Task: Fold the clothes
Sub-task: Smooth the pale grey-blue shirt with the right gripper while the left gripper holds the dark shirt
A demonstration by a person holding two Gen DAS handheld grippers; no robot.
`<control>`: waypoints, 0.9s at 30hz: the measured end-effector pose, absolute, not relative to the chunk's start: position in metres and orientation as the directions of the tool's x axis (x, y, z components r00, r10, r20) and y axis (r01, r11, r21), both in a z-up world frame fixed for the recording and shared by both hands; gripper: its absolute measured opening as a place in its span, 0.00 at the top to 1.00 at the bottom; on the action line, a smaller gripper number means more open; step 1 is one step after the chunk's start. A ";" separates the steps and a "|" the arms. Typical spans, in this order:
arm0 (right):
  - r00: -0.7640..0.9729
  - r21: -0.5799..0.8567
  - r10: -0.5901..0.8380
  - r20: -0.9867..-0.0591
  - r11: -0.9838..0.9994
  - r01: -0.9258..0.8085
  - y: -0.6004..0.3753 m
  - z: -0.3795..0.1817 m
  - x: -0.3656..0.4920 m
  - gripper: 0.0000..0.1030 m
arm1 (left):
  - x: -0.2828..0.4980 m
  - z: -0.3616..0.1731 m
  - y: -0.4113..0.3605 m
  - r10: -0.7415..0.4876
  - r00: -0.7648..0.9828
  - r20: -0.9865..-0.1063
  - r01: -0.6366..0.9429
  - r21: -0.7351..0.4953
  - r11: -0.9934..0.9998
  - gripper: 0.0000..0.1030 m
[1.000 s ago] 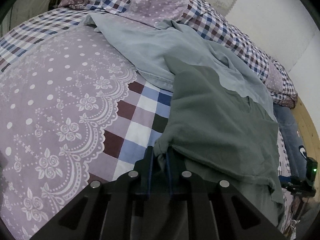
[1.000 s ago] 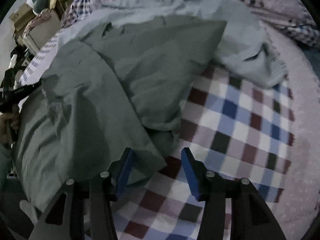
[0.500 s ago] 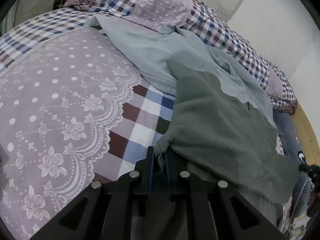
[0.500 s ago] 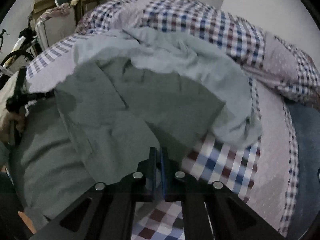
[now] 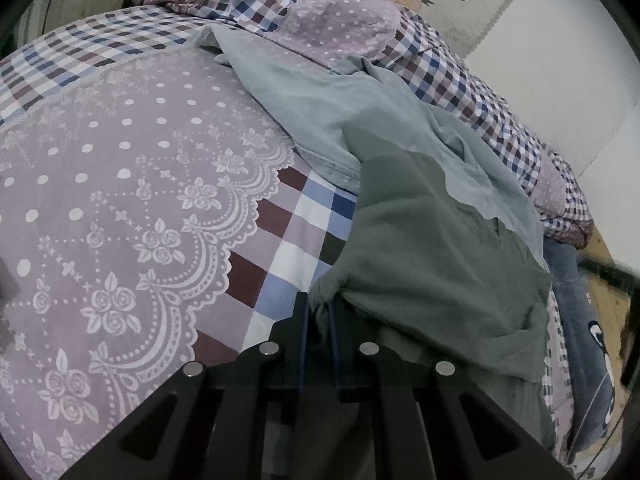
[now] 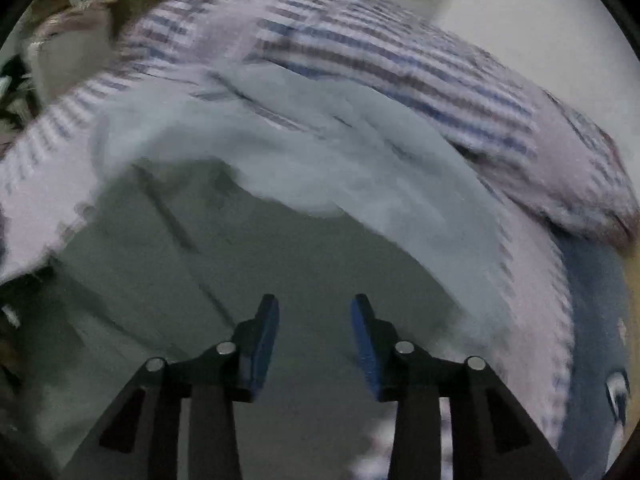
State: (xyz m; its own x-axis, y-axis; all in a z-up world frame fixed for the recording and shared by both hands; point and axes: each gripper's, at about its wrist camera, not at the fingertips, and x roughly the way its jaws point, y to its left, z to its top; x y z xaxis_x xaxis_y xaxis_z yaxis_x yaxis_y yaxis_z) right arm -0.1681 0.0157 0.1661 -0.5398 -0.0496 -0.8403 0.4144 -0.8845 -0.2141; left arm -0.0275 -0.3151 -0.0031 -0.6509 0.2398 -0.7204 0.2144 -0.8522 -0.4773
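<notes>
Item: green shirt (image 5: 432, 264), lying on the bed (image 5: 132, 184), its upper part tucked under a pale blue garment (image 5: 320, 108), its near edge draped toward the bedside. Left gripper (image 5: 318, 312): fingers together, clamped on a bunched corner of the shirt's hem; judged to pin that corner as an anchor while the other side is laid over, hence the cloth fanning out in tension lines from the pinch. Right gripper (image 6: 315, 312): fingers (image 6: 267, 320) apart, holding nothing, hovering over the green shirt (image 6: 256, 280); view heavily motion-blurred, so contact with the cloth cannot be told. Also present: checked pillows (image 5: 436, 68) at the head, jeans (image 5: 576, 320) at the far edge. Change since half a second ago: right gripper, then pinched shut on a fold of the shirt, has let go and swung up and away; the carried fold now lies flat. Left grip and shirt corner unchanged. Status, judged: one fold just laid, next grasp pending
</notes>
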 end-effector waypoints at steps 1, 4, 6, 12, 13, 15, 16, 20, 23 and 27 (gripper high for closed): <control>-0.527 -0.186 -0.098 -0.844 -0.868 0.459 -0.010 0.169 -0.177 0.60 | -0.028 -0.003 -0.315 0.241 -0.651 -0.720 0.216 -0.479 -0.851 0.92; -0.457 -0.094 -0.224 -0.861 -0.812 0.576 -0.089 0.166 -0.204 0.58 | -0.028 -0.004 -0.316 0.244 -0.651 -0.719 0.220 -0.486 -0.846 0.92; -0.389 -0.020 -0.296 -0.872 -0.774 0.633 -0.139 0.158 -0.223 0.58 | -0.028 -0.005 -0.316 0.245 -0.652 -0.718 0.220 -0.489 -0.844 0.92; -0.172 0.129 -0.318 -0.933 -0.738 0.662 -0.234 0.095 -0.277 0.58 | -0.029 -0.007 -0.317 0.259 -0.653 -0.712 0.217 -0.503 -0.836 0.92; -0.158 0.117 -0.290 -0.944 -0.741 0.661 -0.241 0.085 -0.284 0.58 | -0.030 -0.007 -0.318 0.261 -0.652 -0.712 0.217 -0.505 -0.835 0.92; -0.136 0.088 -0.231 -0.963 -0.750 0.655 -0.253 0.067 -0.296 0.58 | -0.030 -0.008 -0.318 0.263 -0.652 -0.711 0.218 -0.508 -0.833 0.92; -0.142 0.060 -0.204 -0.969 -0.747 0.662 -0.258 0.063 -0.299 0.58 | -0.030 -0.008 -0.319 0.264 -0.651 -0.711 0.217 -0.508 -0.833 0.92; -0.164 -0.039 -0.106 -0.981 -0.716 0.697 -0.277 0.048 -0.307 0.58 | -0.031 -0.008 -0.319 0.269 -0.651 -0.710 0.218 -0.514 -0.830 0.92; -0.161 -0.076 -0.060 -0.985 -0.686 0.724 -0.289 0.037 -0.307 0.59 | -0.031 -0.008 -0.319 0.270 -0.651 -0.709 0.217 -0.515 -0.829 0.92; -0.166 -0.101 -0.025 -0.986 -0.704 0.703 -0.287 0.032 -0.309 0.89 | -0.033 -0.009 -0.319 0.268 -0.651 -0.710 0.219 -0.514 -0.830 0.92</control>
State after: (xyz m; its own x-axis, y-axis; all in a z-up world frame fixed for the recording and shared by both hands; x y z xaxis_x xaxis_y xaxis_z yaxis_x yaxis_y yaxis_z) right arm -0.3090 -0.2865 0.0320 -0.1656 -0.0245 -0.9859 0.7028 -0.7042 -0.1005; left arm -0.0331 -0.3187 -0.0085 -0.6511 0.2678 -0.7101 0.2189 -0.8296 -0.5136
